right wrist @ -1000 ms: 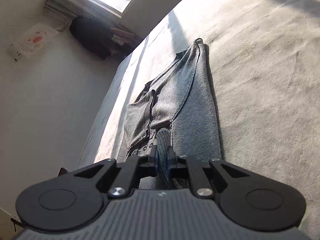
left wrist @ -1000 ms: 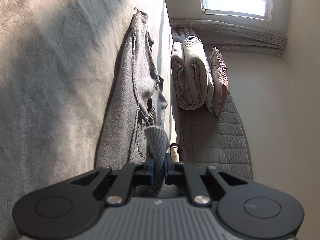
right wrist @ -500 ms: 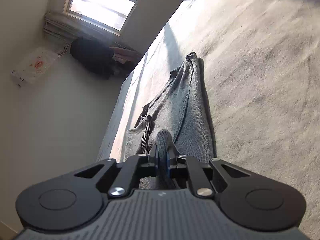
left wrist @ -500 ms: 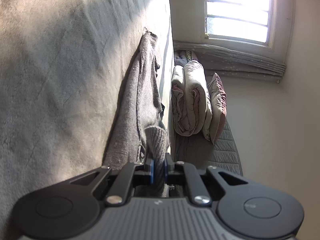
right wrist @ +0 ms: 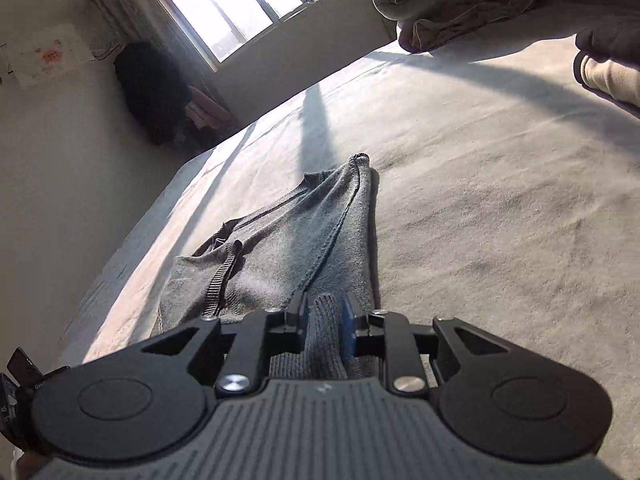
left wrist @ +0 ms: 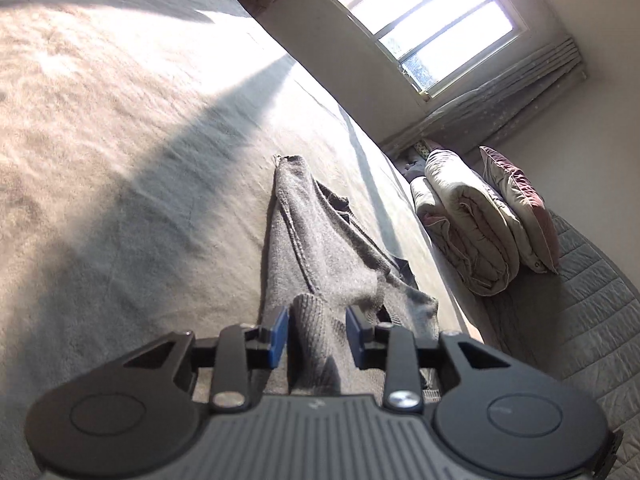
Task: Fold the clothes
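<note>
A grey knit sweater [left wrist: 320, 248] lies bunched lengthwise on the bed, narrowing to a point at its far end. Its ribbed edge stands up between the blue pads of my left gripper [left wrist: 316, 320]. Those jaws are opening, and a thin gap shows beside the left pad. In the right wrist view the same sweater [right wrist: 296, 232] spreads away from my right gripper [right wrist: 324, 312]. These jaws are opening too, with a ribbed fold filling the narrow space between the pads, loosely and no longer pinched flat.
The grey bed cover [left wrist: 140, 140] stretches wide to the left in the left wrist view, and to the right [right wrist: 500, 200] in the other. A rolled quilt [left wrist: 472, 232] and a pillow [left wrist: 520, 208] lie beyond the bed's edge. Dark clothes [right wrist: 156, 92] are piled under the window.
Both grippers were pinched tight on the sweater's ribbed edge; now both pairs of jaws have parted. Both views have rolled, and the left hand has risen.
</note>
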